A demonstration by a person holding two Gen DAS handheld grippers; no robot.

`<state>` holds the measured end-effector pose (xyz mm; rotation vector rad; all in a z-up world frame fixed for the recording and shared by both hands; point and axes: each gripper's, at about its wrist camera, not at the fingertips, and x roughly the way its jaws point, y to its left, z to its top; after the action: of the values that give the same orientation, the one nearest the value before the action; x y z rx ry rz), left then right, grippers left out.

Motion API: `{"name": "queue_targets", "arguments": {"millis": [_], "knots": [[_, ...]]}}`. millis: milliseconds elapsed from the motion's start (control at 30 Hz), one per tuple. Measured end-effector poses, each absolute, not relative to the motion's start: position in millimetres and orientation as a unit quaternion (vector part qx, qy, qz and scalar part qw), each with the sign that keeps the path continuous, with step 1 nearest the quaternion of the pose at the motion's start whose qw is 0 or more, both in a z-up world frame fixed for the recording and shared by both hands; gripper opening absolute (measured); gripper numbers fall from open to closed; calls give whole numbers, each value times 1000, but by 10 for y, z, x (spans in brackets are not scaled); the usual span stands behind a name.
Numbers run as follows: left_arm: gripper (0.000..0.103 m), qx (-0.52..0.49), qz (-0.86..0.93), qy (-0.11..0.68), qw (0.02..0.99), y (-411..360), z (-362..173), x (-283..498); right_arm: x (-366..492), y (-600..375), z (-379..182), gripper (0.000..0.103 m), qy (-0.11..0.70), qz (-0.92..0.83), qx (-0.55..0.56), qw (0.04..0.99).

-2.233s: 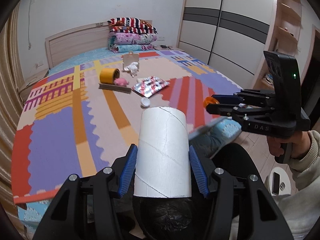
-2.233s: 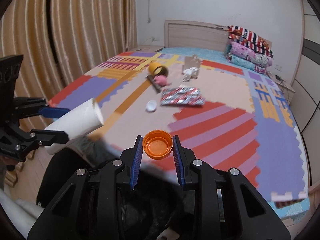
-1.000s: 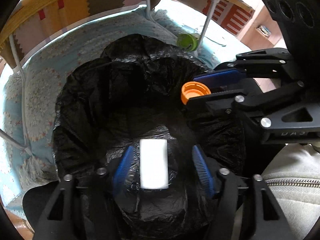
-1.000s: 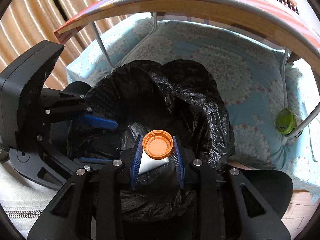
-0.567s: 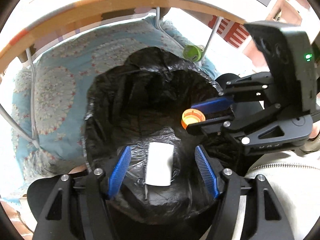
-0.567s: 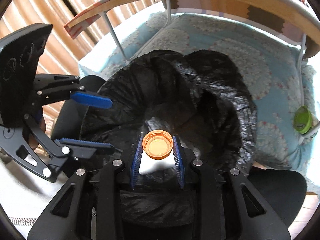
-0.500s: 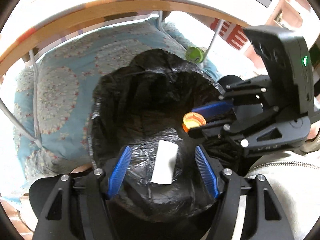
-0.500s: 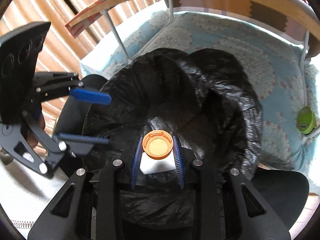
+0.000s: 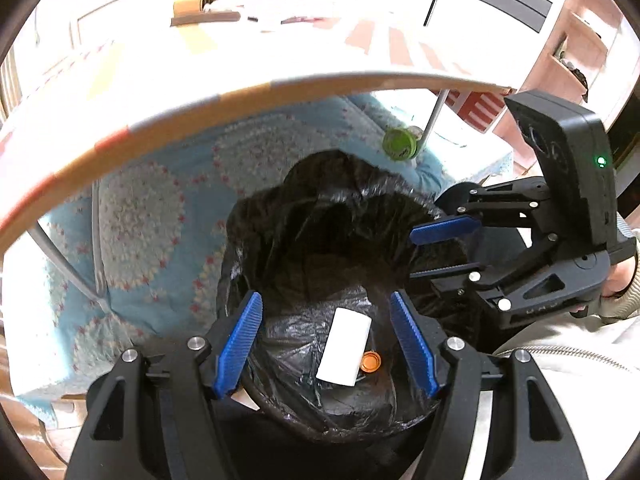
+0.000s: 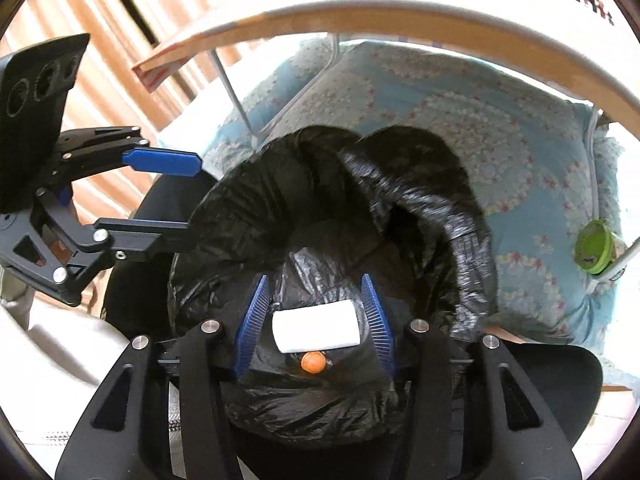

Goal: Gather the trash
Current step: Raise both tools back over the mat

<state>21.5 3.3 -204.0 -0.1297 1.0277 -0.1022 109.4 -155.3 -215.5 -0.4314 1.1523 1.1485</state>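
The left gripper (image 9: pixel 326 344) hangs over the mouth of a black trash bag (image 9: pixel 320 216) with its 2 blue-padded jaws spread wide and nothing between them. The right gripper (image 10: pixel 316 330) is above the same bag, its jaws also spread apart and empty; in the left wrist view it (image 9: pixel 424 252) reaches in from the right side over the bag's rim.

Down at the bottom of the bag lies a white cardboard tube (image 9: pixel 344 347) on its side, and an orange bottle cap (image 9: pixel 371 361) rests just beside it, touching or nearly touching its lower edge. From the right wrist view the tube (image 10: pixel 316 332) lies crosswise with the cap (image 10: pixel 313 361) right below it.

Behind the bag is a blue flowered quilt (image 9: pixel 160 208) under the edge of a board (image 9: pixel 200 108) carried on thin metal legs. A small green cup (image 9: pixel 398 143) sits by 1 leg, well apart from the bag's contents.
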Motion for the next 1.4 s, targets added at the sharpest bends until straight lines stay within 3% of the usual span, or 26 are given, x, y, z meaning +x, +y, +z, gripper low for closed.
{"name": "queue_targets", "arguments": {"millis": [633, 1400], "knots": [[64, -21, -46, 400, 915, 55, -1211, 516, 1563, -1626, -1349, 48, 419, 487, -166, 748], [64, -14, -25, 387, 922, 313, -1050, 1360, 2573, -1152, -999, 54, 388, 435, -163, 796]]}}
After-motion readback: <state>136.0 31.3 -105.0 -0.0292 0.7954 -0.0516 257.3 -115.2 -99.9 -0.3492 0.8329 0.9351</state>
